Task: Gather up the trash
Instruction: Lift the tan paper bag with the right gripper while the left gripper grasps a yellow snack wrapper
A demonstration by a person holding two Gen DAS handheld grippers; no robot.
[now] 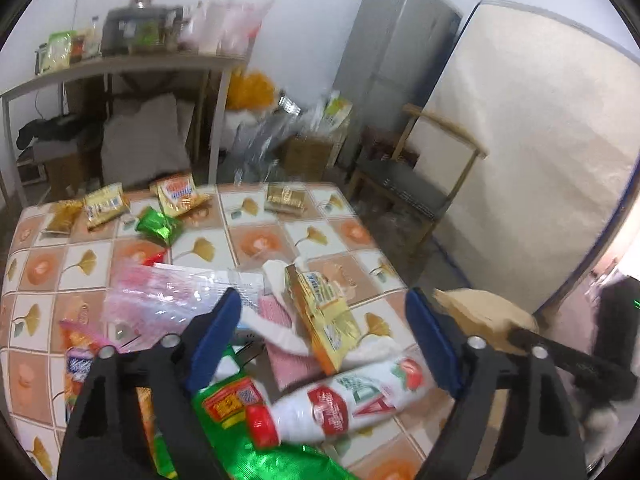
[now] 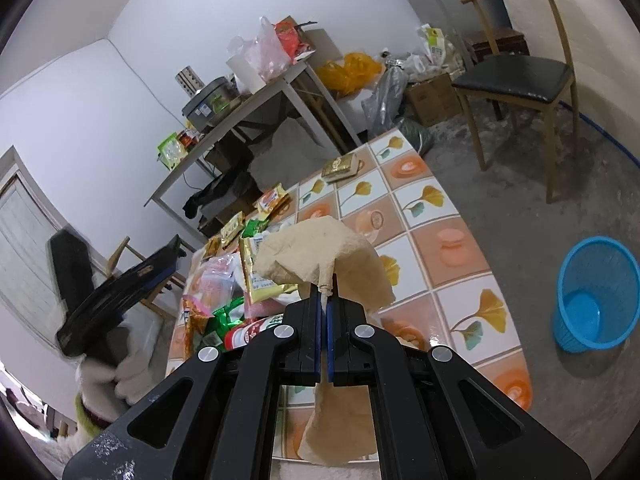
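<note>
My right gripper (image 2: 323,300) is shut on a crumpled beige paper towel (image 2: 316,252) and holds it above the tiled table (image 2: 452,216); the towel also shows in the left wrist view (image 1: 484,314). My left gripper (image 1: 324,340) is open and empty, hovering over a pile of trash: a white bottle with a red cap (image 1: 344,400), a yellow box (image 1: 324,316), a green foil wrapper (image 1: 256,452) and a clear plastic bag (image 1: 168,296). A blue waste basket (image 2: 592,296) stands on the floor right of the table.
Snack packets (image 1: 176,194) and a gold packet (image 1: 286,198) lie at the table's far edge. A wooden chair (image 2: 516,76) stands beyond the table. A grey side table (image 2: 240,120) with clutter, bags and boxes lines the wall. A fridge (image 1: 392,64) stands behind.
</note>
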